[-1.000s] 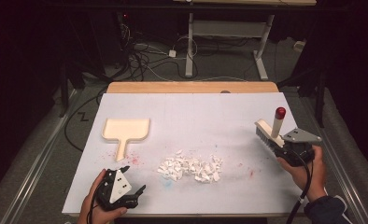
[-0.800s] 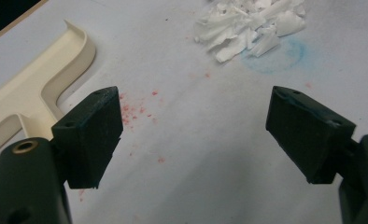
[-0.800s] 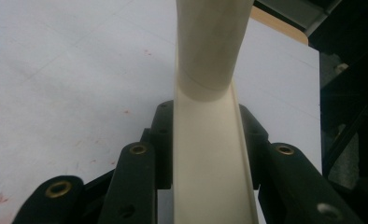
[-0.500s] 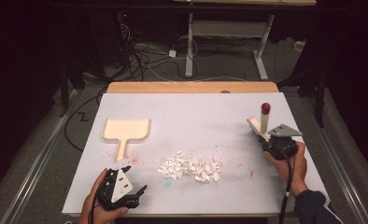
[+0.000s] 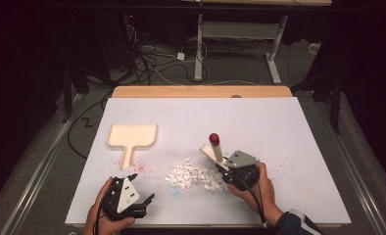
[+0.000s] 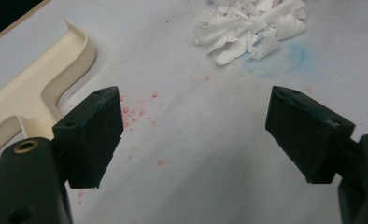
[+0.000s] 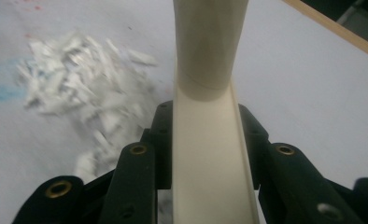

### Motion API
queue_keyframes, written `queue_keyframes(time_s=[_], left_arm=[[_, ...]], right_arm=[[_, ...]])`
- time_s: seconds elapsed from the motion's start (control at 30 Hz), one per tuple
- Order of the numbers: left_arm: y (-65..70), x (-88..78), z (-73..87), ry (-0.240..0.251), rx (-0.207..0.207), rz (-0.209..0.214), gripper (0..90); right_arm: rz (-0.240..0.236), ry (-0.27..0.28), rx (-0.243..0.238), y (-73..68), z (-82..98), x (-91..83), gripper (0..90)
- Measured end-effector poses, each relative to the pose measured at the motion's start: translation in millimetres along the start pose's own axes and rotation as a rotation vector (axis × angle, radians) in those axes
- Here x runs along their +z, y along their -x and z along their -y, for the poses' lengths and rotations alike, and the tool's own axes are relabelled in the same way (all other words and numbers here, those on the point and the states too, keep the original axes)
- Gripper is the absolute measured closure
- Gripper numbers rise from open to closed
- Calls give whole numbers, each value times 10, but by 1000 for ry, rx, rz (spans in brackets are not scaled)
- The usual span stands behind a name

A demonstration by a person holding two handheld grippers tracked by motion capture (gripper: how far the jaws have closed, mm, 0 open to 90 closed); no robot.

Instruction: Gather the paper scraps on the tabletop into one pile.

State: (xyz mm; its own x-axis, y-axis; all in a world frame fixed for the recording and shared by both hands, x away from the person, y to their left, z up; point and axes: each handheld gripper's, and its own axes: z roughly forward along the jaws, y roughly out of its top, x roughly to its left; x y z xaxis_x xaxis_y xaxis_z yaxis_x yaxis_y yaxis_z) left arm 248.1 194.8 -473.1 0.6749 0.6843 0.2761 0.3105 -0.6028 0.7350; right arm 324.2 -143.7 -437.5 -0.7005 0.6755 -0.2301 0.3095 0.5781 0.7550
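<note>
The right tongs (image 5: pixel 221 165) clamp a cream brush (image 5: pixel 214 149) beside the white scraps (image 5: pixel 193 175) mid-worktop (image 5: pixel 279 127), while the left tongs (image 5: pixel 141 188) gape empty near the dustpan (image 5: pixel 131 137).

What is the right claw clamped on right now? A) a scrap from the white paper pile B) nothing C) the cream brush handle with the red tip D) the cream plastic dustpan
C: in the right gripper view the right claw has both jaws pressed against the cream brush handle with the red tip; the cream plastic dustpan lies apart on the table.
</note>
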Motion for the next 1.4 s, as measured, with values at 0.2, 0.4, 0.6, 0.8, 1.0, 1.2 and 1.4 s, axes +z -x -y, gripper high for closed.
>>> queue_keyframes(time_s=[0.2, 0.4, 0.6, 0.8, 1.0, 1.2, 1.4], left_arm=[[3, 3, 6, -1, 2, 1, 181], [4, -13, 17, 0, 0, -3, 181], [26, -5, 14, -7, 11, -4, 181], [23, 24, 11, -17, 11, 3, 182], [31, 36, 3, -22, 20, 4, 186], [50, 52, -7, -28, 35, 14, 190], [39, 45, 2, -23, 25, 15, 189]], right_arm=[[-15, 68, -20, -27, -198, -23, 680], [-72, 125, -3, 182, -198, -254, 679], [-81, 111, -46, 423, 90, -615, 679], [-103, 106, -97, 653, 302, -868, 679], [-184, 9, -89, 669, 531, -916, 680], [-262, -33, -130, 525, 593, -929, 681], [-309, -33, -160, 345, 478, -745, 681]])
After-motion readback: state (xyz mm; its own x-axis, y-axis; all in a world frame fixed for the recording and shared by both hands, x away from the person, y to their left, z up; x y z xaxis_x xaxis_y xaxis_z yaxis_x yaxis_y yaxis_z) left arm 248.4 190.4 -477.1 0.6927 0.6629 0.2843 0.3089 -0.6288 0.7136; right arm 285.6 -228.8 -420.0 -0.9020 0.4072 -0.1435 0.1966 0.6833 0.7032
